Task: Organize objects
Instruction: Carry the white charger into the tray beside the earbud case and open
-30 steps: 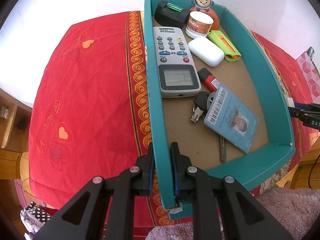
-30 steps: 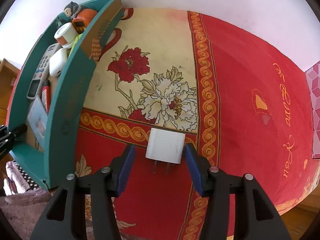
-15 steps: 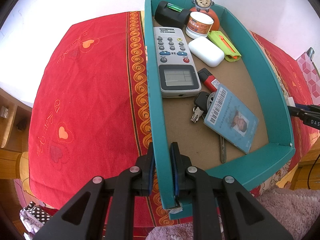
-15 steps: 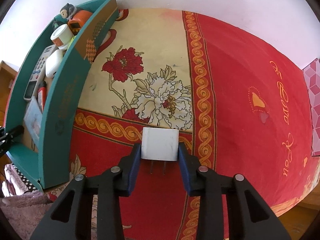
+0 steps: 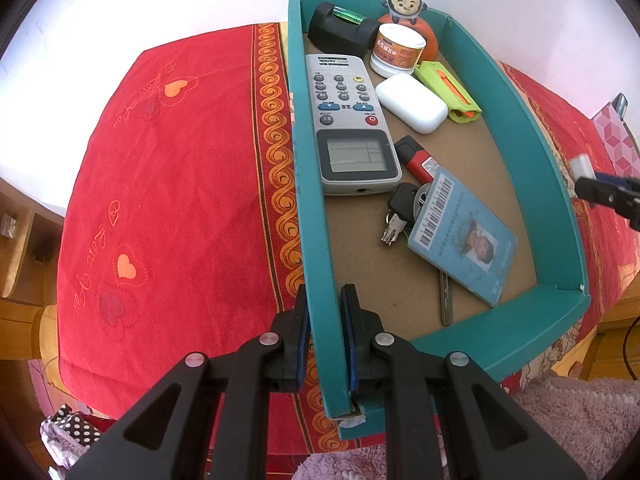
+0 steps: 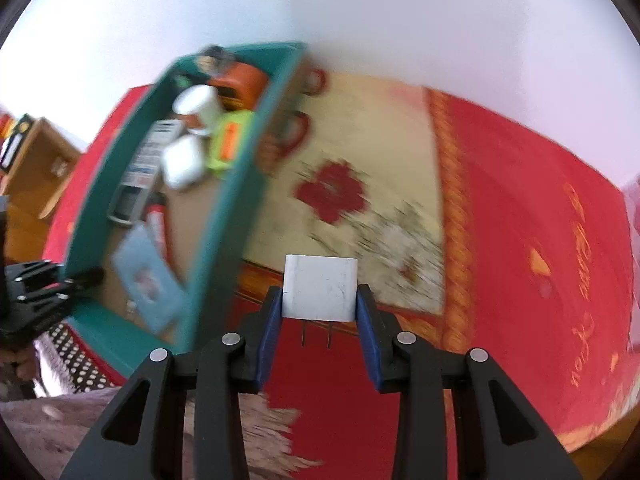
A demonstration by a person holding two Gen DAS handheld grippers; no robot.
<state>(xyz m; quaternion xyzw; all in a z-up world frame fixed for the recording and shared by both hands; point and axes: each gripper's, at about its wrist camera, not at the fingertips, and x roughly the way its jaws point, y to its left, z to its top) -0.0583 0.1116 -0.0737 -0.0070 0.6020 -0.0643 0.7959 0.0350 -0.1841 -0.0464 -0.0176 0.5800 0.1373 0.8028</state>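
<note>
A white plug-in charger (image 6: 320, 280) hangs above the red tablecloth (image 6: 520, 240), its two prongs pointing back at the camera. My right gripper (image 6: 319, 294) is shut on it, the blue pads pressing both sides. The view is blurred by motion. To the left is the teal cardboard box (image 6: 228, 216). My left gripper (image 5: 324, 300) is shut on the box's left wall (image 5: 310, 200). Inside the box lie a grey remote (image 5: 348, 120), a white case (image 5: 412, 102), keys (image 5: 400, 216) and a blue ID card (image 5: 464, 240). The right gripper (image 5: 600, 192) with the charger (image 5: 580, 164) shows beyond the box's right wall.
At the box's far end are a small jar (image 5: 396, 52), a black holder (image 5: 340, 28), an orange monkey toy (image 5: 406, 4) and a green cutter (image 5: 448, 88). Wooden furniture (image 5: 20, 240) stands left of the table. A pink fluffy rug (image 5: 560, 420) lies below the front edge.
The right gripper's jaws closed on the charger, then lifted it off the cloth and swung toward the box. The left gripper and the box have not moved.
</note>
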